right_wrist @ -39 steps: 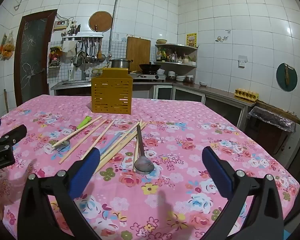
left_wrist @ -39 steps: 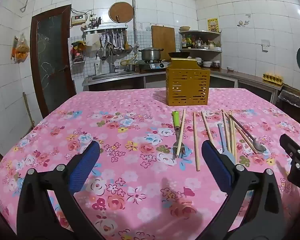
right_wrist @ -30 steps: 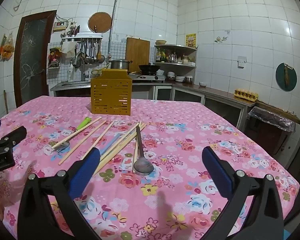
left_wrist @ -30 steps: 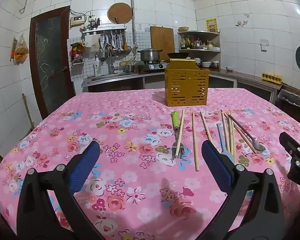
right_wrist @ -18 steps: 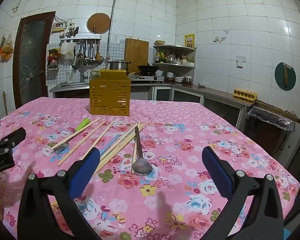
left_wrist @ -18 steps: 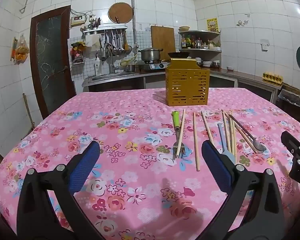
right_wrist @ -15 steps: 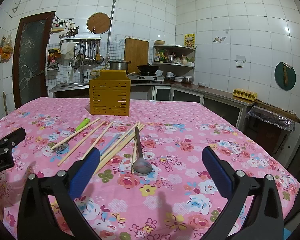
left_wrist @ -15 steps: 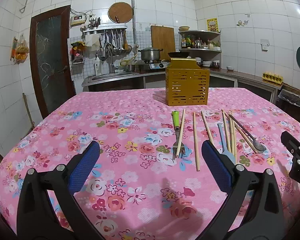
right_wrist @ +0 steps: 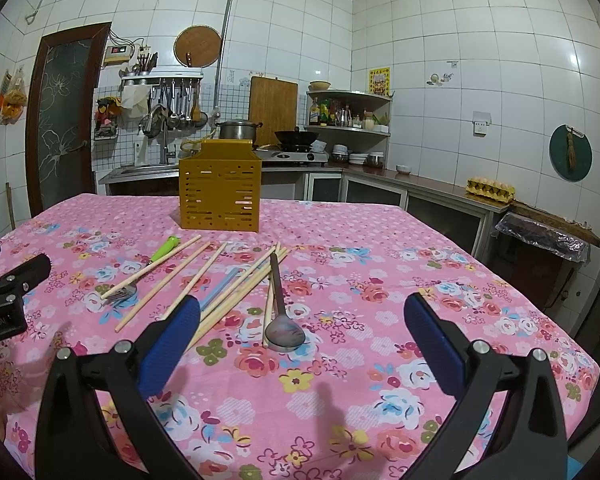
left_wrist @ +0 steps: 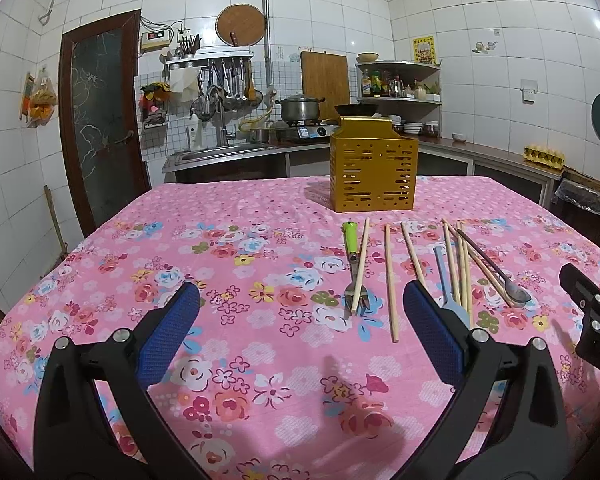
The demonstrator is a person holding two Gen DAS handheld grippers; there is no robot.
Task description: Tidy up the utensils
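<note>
Utensils lie in a row on the pink floral tablecloth point(left_wrist: 228, 248): a green-handled fork point(left_wrist: 352, 256), several wooden chopsticks point(left_wrist: 389, 276), a pale blue utensil point(left_wrist: 442, 276) and a dark metal spoon point(left_wrist: 496, 276). A yellow slotted utensil holder point(left_wrist: 374, 170) stands behind them. My left gripper point(left_wrist: 300, 324) is open and empty, short of the fork. My right gripper point(right_wrist: 300, 328) is open and empty, just short of the spoon point(right_wrist: 278, 308), with the fork point(right_wrist: 144, 268), chopsticks point(right_wrist: 188, 284) and holder point(right_wrist: 219, 190) ahead to the left.
Kitchen counters with a sink, stove, pot and shelves run behind the table. An egg carton point(right_wrist: 490, 189) sits on the right counter. A dark door point(left_wrist: 100, 128) is at the left. Each gripper shows at the edge of the other's view.
</note>
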